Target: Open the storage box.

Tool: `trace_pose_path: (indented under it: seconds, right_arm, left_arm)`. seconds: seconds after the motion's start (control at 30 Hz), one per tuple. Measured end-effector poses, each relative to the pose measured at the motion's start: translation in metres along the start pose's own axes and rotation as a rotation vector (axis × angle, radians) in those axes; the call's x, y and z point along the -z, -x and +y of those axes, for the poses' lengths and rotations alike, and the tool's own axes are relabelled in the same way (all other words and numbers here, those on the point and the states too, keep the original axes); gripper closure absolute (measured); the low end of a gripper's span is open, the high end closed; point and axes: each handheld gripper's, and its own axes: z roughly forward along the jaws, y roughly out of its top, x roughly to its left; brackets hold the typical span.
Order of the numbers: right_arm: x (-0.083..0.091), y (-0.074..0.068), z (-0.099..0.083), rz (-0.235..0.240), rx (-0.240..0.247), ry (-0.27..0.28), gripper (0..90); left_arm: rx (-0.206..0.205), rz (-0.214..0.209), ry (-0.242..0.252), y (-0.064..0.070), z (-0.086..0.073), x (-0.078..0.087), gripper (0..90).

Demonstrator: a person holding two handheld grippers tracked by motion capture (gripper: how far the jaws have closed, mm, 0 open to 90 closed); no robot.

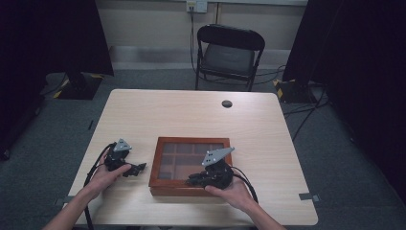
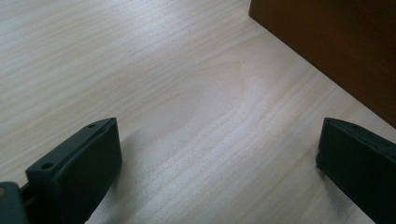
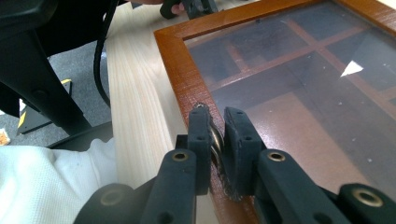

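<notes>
The right gripper (image 3: 217,135) pinches the small metal latch (image 3: 215,140) on the near frame of the wooden box (image 1: 189,165). Its glass lid looks fragile, so lifting by the latch seems safest. The left gripper (image 2: 217,158) rests open beside the box.

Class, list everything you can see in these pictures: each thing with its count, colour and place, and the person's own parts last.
Table: one, pale wood, centre of the room.
Box: one, reddish-brown wood with a glass lid over compartments, near edge of the table.
Clasp: one, metal, on the box's front rim, pinched in the right tongs.
Disc: one, dark, far side of the tabletop.
Chair: one, black, behind the table.
Left tongs: black, open, on the table left of the box.
Right tongs: black, shut on the clasp.
Hands: two, holding the tongs.
</notes>
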Motion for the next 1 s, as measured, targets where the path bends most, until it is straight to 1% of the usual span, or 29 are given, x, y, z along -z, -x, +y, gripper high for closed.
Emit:
trace_pose_path:
  seconds: [0.33, 0.63, 0.67, 1.0]
  right_arm:
    - [0.004, 0.000, 0.005, -0.002, 0.006, 0.009, 81.8]
    - [0.004, -0.002, 0.005, -0.008, 0.008, 0.006, 81.8]
    - [0.004, -0.001, 0.005, -0.007, 0.008, 0.009, 81.8]
    - [0.010, -0.001, 0.011, -0.012, 0.007, 0.029, 81.8]
  left_arm:
    - [0.000, 0.000, 0.000, 0.000, 0.000, 0.000, 0.0]
    - [-0.004, 0.002, -0.001, 0.000, 0.000, 0.000, 0.0]
    - [0.002, -0.002, 0.000, 0.000, 0.000, 0.000, 0.0]
    - [-0.004, 0.001, -0.001, 0.000, 0.000, 0.000, 0.0]
